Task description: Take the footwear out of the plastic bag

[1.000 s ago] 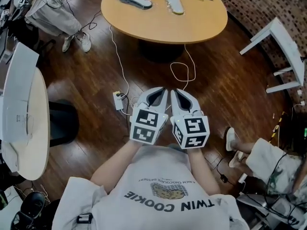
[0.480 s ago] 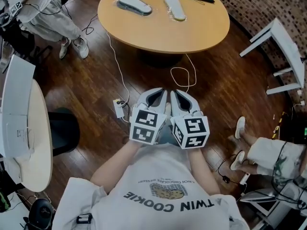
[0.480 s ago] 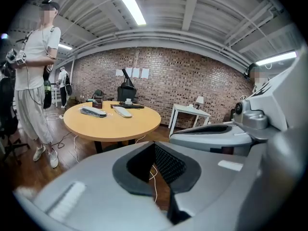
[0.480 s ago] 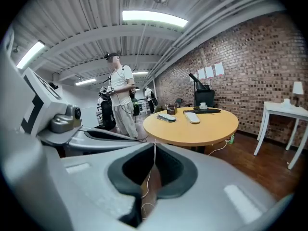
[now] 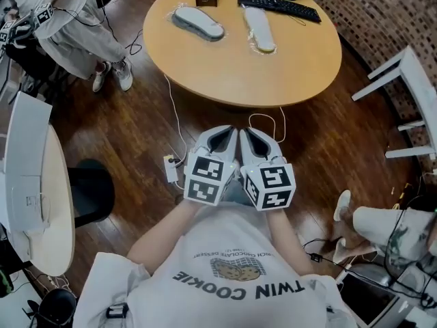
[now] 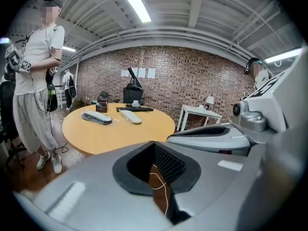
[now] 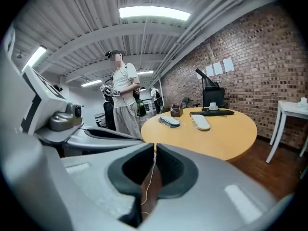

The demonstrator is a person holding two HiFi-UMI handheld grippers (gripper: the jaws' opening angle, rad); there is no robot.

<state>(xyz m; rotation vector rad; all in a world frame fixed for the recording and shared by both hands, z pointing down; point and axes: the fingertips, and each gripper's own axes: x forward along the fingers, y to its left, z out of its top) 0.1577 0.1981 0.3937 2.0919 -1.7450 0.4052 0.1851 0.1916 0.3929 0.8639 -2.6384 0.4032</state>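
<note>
Head view alone, power strip (image 5: 171, 169), left gripper (image 6: 154, 144), right gripper (image 7: 155, 146), fingers (image 6: 86, 191) closed, empty

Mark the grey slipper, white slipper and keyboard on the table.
grey slipper (image 5: 198, 23): head view, its middle.
white slipper (image 5: 259, 28): head view, its middle.
keyboard (image 5: 278, 6): head view, middle keys.

Tan table (image 5: 273, 74), dark-brown plank floor (image 5: 136, 128), grey left tongs (image 5: 229, 132) and right tongs (image 5: 246, 132), black-and-white square-patterned marker cubes (image 5: 208, 178).
</note>
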